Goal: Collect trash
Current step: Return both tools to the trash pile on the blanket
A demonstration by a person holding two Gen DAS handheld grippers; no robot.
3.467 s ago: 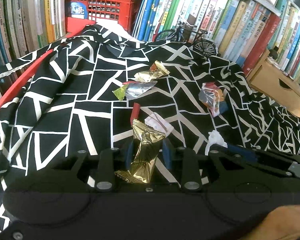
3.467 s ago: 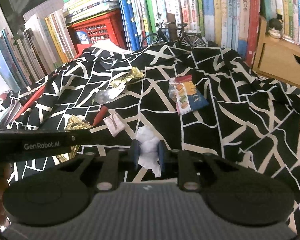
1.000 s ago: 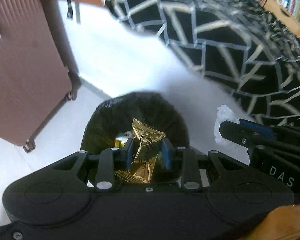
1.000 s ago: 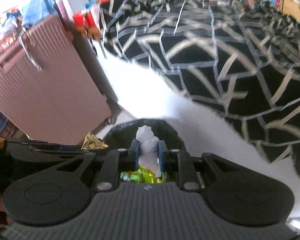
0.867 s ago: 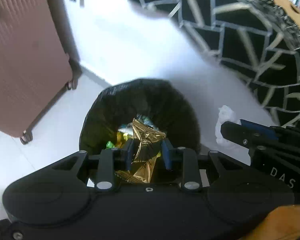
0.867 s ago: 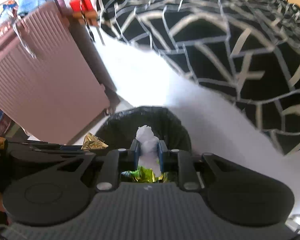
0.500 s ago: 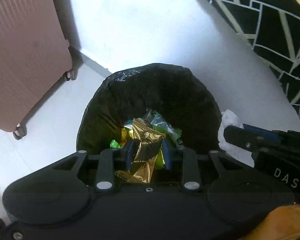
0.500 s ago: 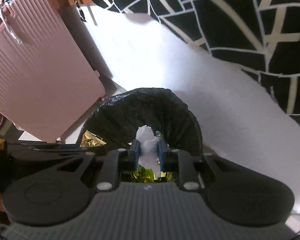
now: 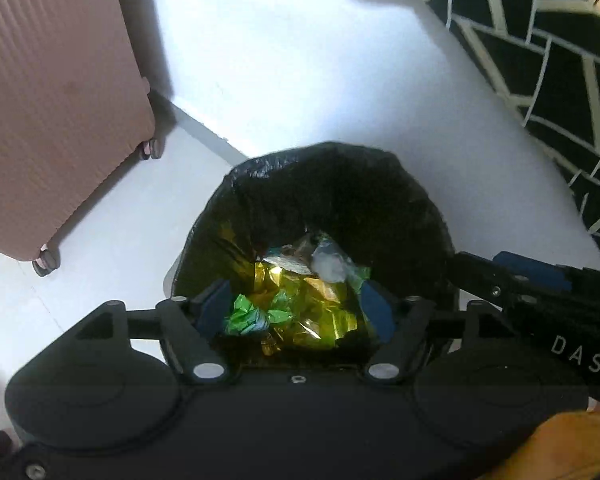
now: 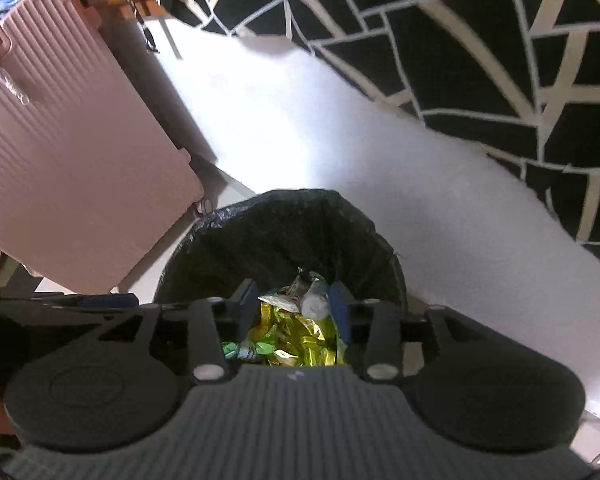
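pink suitcase (image 9: 56, 92), upright on its wheels on the pale floor (image 9: 284, 60), stands to the left of the bin. patterned black-and-white cloth (image 10: 480, 40) hangs down at the upper right, well above the bin.

trash bin (image 9: 340, 184), round, lined with a black bag, sits on the floor directly under both tools. its mouth faces up and is unobstructed.

left gripper (image 9: 296, 312), pointing steeply down over the bin mouth. its jaws have just been opening and now stand wide apart, blue pads clear on either side, nothing between them.

right gripper (image 10: 294, 308), beside the left one and aimed into the same opening. its jaws have likewise just been opening and stand apart, released, with nothing pinched.

trash heap (image 9: 300, 300) at the bottom of the bin: gold foil wrappers, green wrappers, and a crumpled white tissue (image 9: 330, 266) lying on top toward the far side. the gold wrapper and the tissue are judged to be among this heap, inside the bin, not in either tool.

step in hand: the drop into the bin, apparently complete for both hands. next move, as a judgement: lift both tools clear of the rim without snagging the bag liner, then swing back toward the cloth-covered surface to look for any litter left there; none is visible from these views.
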